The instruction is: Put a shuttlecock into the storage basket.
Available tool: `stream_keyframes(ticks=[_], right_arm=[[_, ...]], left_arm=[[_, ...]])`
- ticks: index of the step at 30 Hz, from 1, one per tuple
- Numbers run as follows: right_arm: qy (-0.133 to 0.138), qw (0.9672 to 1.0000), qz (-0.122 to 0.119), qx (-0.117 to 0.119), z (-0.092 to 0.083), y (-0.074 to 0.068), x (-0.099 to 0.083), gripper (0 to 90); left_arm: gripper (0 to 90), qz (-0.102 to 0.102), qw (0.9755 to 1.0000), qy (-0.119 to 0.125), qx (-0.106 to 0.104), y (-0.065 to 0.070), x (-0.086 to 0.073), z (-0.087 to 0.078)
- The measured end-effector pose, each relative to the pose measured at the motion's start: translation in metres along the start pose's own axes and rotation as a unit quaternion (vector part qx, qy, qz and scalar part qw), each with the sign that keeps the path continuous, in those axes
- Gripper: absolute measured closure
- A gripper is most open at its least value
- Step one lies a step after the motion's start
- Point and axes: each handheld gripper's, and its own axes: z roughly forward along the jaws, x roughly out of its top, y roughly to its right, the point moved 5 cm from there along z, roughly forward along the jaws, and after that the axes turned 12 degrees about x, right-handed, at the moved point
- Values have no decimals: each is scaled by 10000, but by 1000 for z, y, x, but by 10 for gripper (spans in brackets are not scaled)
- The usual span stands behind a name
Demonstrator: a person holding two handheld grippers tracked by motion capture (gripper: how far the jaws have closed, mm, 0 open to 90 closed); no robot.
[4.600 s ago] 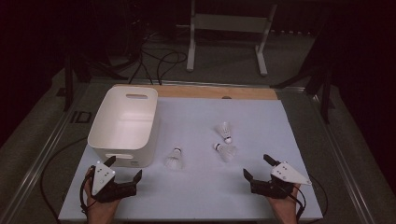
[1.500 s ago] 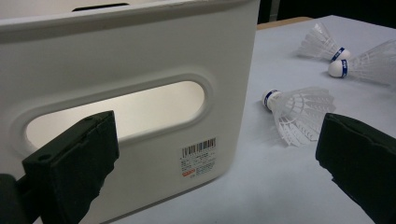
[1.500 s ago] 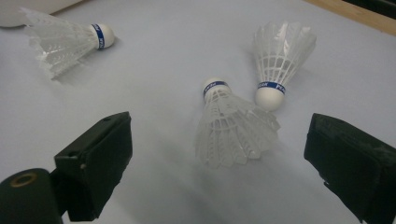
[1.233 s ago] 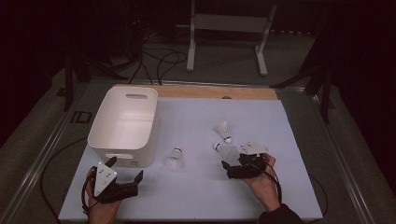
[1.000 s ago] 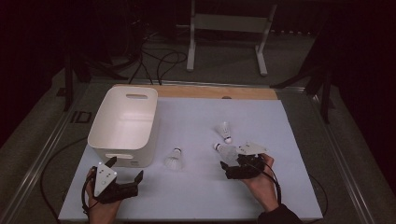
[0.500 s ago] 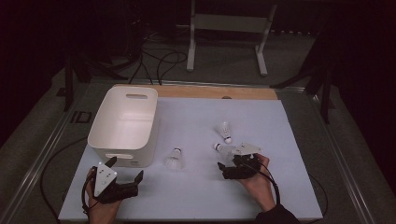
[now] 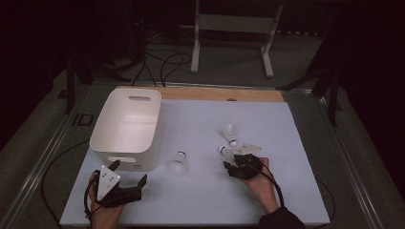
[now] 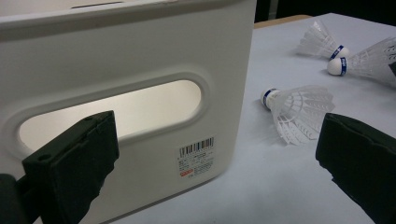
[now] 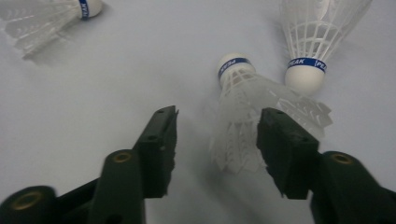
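While right claw [image 9: 217,135] half-closes round shuttlecock [image 9: 243,121] (unpinched), second shuttlecock [image 9: 306,70] crowds alongside.

White feathered skirts, white cork heads and blue printed bands are being shown by the shuttlecocks [image 9: 243,116], while the white bin [image 7: 126,126] is being set against a pale bluish-grey table [image 7: 200,195].

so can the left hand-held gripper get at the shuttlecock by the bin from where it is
Probably yes. The left hand-held gripper has its jaws wide open, and the shuttlecock lies on bare table just ahead between them. The bin stands close on one side, but nothing lies in the path.
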Motion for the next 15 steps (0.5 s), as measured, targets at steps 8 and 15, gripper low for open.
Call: stream_keyframes(ticks=[8,15], right_arm=[[24,9999,93,-39,7,2,7,648],[-39,9998,141,-131,14,3,11,770]], left_arm=[[0,3,10000,1,-2,0,0,0],[0,-8,10000,5,15,-1,0,0]])
